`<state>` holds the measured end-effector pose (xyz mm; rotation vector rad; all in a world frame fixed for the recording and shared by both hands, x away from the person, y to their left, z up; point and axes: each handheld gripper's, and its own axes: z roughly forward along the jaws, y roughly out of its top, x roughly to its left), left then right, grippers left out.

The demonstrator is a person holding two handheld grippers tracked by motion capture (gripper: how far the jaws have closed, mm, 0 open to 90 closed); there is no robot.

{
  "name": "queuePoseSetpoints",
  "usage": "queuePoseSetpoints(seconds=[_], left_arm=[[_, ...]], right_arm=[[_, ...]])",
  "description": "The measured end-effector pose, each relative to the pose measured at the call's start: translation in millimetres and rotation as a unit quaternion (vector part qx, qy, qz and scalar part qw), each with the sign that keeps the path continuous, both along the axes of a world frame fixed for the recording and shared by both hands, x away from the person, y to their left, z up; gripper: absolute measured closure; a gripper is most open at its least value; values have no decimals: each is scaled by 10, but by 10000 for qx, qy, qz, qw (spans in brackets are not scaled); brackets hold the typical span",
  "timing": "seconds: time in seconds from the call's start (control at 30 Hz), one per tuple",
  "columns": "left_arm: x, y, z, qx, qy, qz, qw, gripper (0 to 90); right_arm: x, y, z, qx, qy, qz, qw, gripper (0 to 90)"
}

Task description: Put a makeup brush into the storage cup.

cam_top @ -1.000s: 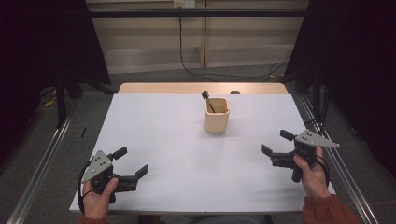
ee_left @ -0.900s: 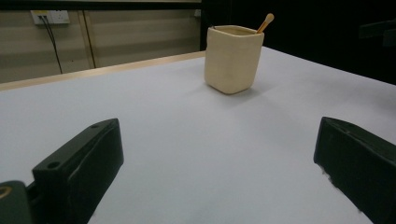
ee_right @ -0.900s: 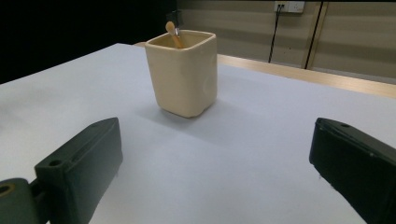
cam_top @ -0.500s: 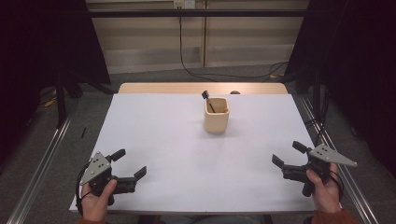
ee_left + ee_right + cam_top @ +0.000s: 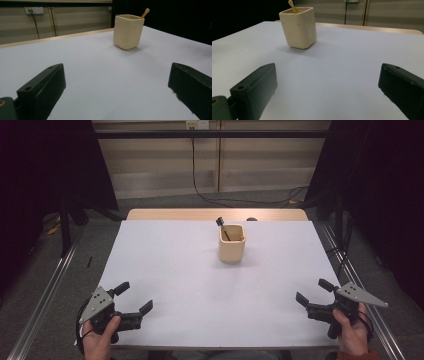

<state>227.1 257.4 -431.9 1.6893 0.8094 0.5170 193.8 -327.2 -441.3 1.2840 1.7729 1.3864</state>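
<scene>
Meanwhile the right hand-held gripper (image 5: 316, 291) has been drawn back to the near right edge of the tabletop (image 5: 190, 285), released like the left hand-held gripper (image 5: 134, 297), well apart from the cup (image 5: 232, 243) mid-tabletop, suggesting a retreat.

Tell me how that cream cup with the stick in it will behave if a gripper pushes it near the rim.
The cup stands taller than its base is wide, so a push near the rim may tip it rather than slide it. Its rounded-square walls look smooth and thick, perhaps ceramic, so probably stiff and somewhat slippery. The stick leans loose against the rim and would likely shift or rattle.
</scene>
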Motion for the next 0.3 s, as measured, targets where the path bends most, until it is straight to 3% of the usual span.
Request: queuePoseSetpoints(seconds=[0.1, 0.17, 0.3], left_arm=[[6, 7, -5, -9, 29, -43, 10000, 13], [12, -9, -9, -3, 34, -160, 9999, 12], [30, -39, -11, 31, 63, -164, 9998, 9]], right_arm=[[1, 5, 7, 52, -16, 17, 10000, 16], [5, 14, 5, 10, -4, 25, 10000, 21], [12, 13, -7, -85, 27, 14, 10000, 20]])
